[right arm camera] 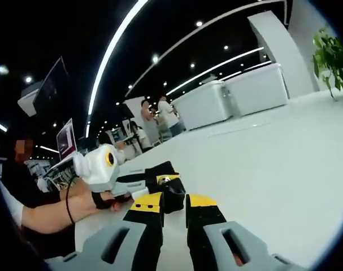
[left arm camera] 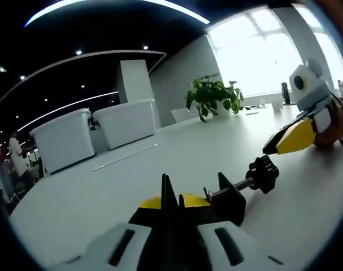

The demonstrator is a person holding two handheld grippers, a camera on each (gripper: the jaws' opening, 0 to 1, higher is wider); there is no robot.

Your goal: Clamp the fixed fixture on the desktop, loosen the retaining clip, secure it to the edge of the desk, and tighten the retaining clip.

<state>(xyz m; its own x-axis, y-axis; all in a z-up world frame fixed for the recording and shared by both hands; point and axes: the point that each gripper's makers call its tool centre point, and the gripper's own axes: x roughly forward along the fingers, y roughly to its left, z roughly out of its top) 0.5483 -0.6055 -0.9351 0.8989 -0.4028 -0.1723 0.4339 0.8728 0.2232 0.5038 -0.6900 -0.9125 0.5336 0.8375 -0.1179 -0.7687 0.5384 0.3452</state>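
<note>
Now left gripper (left arm camera: 170, 195) pinches the clamp (left arm camera: 230, 199); right gripper (right arm camera: 172, 199) grips its knob (right arm camera: 172, 197)

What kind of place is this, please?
Probably an open-plan office or showroom: a long white desk, white counters, a potted plant by a bright window, and strip lights overhead.

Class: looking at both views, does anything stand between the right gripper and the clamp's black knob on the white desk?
Nothing visible does. The right gripper already has its jaws around the knob, while the left gripper holds the clamp on the desk.
</note>
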